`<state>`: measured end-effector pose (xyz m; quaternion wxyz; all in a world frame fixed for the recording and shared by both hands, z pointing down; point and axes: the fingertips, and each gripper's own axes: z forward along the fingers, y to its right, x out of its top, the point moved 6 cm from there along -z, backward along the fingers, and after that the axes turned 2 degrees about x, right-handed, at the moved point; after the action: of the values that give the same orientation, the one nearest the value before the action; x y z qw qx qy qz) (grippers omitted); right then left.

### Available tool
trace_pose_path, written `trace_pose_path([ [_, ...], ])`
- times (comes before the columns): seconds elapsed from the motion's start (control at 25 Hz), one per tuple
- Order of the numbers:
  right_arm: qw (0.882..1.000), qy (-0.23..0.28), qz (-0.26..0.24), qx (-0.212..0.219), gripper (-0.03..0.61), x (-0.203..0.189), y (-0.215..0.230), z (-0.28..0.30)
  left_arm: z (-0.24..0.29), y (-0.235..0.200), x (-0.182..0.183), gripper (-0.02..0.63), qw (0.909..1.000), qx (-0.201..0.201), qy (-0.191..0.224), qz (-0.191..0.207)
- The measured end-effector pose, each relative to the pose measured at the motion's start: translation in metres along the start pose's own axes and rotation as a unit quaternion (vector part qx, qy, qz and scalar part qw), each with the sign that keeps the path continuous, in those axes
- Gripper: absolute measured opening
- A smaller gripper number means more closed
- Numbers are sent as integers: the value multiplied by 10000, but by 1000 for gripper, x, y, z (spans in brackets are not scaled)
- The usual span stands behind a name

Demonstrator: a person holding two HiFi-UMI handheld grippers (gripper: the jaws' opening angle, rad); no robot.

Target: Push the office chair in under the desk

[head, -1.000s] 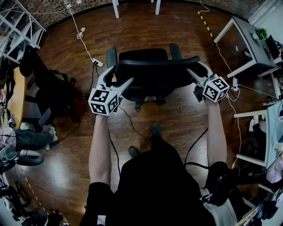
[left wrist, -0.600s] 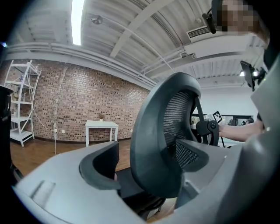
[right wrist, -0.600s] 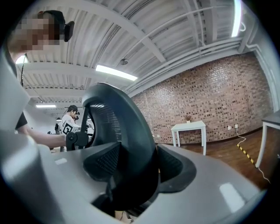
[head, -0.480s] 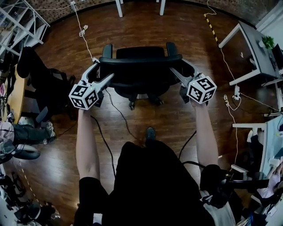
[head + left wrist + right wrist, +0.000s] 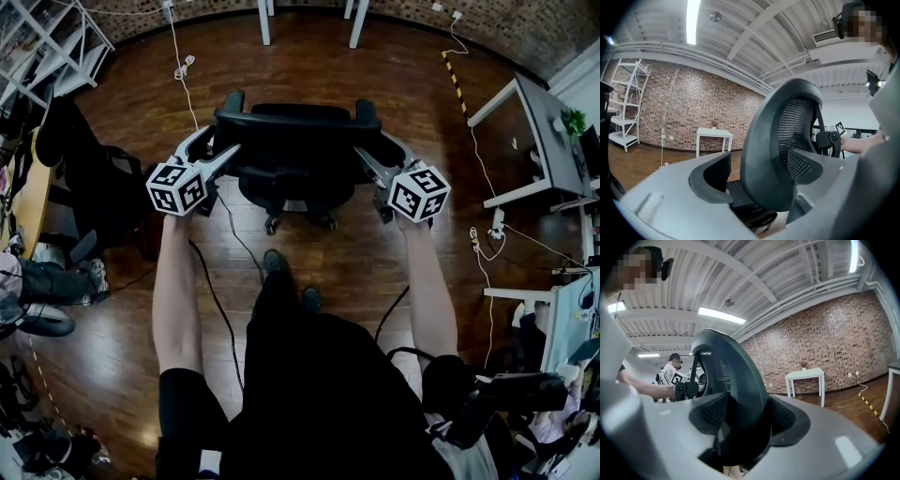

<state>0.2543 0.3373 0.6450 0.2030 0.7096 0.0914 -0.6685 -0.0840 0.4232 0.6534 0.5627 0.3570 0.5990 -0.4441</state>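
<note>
Since the head view looks straight down, all you get of the office chair is the top of its backrest, the armrests and the base. It's out on the wood floor, well short of the white counter whose legs poke in at the top.

The gripper views fill in the rest. The left gripper straddles one backrest edge, jaws released: one pad on the mesh, a sliver of floor showing past the other. The right gripper is clenched on the opposite edge, pads against both faces.

Those views also show the counter standing by a brick wall under strip lights. From above, loose cables trail across the floor.
</note>
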Motion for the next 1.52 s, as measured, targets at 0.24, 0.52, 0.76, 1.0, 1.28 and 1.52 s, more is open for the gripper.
trace_pose_path([
  [0.24,10000,-22,-33,-6,253,28,14,58,21,-50,40,485,9994,-315,-123,29],
  [0.52,9999,-1,-44,-90,252,20,23,114,30,-110,48,485,9988,-474,-79,86],
  [0.76,9995,60,-70,-290,253,20,50,159,60,-156,58,485,9986,-523,-56,105],
  [1.0,9993,82,-105,-354,255,28,78,189,94,-186,64,485,9984,-564,-56,73],
  [1.28,9992,104,-48,-372,255,56,123,216,148,-208,87,485,9984,-553,-92,38],
  [1.52,9992,115,-1,-374,253,76,164,229,200,-219,97,485,9980,-614,-91,70],
])
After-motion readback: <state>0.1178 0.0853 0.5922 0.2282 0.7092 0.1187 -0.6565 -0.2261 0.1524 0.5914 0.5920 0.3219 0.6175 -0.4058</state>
